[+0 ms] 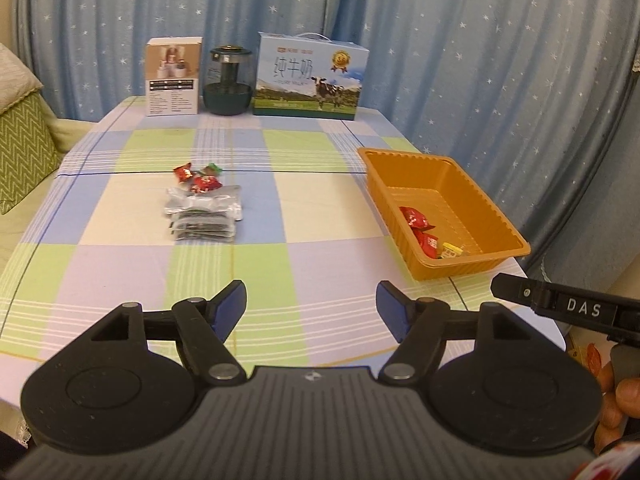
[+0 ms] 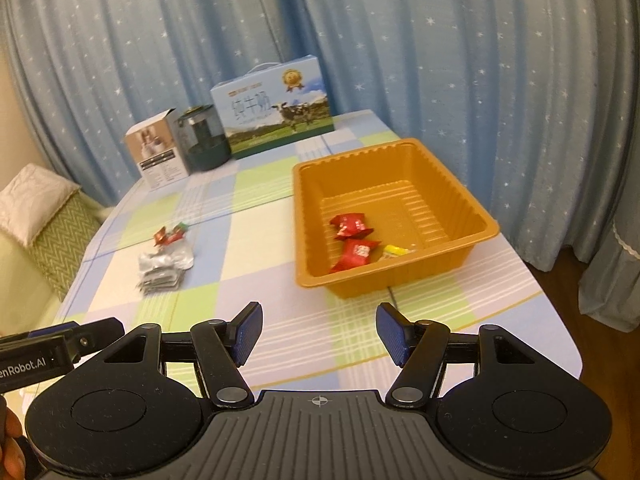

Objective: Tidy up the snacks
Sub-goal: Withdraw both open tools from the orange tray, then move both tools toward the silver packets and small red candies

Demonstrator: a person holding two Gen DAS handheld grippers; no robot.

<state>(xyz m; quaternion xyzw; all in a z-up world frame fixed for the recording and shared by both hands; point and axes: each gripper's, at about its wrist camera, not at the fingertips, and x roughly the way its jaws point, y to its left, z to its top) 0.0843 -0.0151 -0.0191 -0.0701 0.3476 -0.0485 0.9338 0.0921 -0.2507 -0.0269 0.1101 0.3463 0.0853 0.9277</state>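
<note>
Orange plastic tray (image 2: pixel 460 184) sits at one o'clock from the right gripper (image 2: pixel 319 330), holding red-wrapped candies (image 2: pixel 352 226); silver and red snack packets (image 1: pixel 202 204) lie at eleven o'clock from the left gripper (image 1: pixel 311 306). Both grippers' jaws stand apart, empty.

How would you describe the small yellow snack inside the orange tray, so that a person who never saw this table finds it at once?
Start at the orange plastic tray on the right side of the checked tablecloth. Inside it, look toward the near wall, where two red-wrapped candies lie. The yellow-wrapped snack lies just right of the nearer red one; it is the only yellow piece there, and the smallest.
</note>
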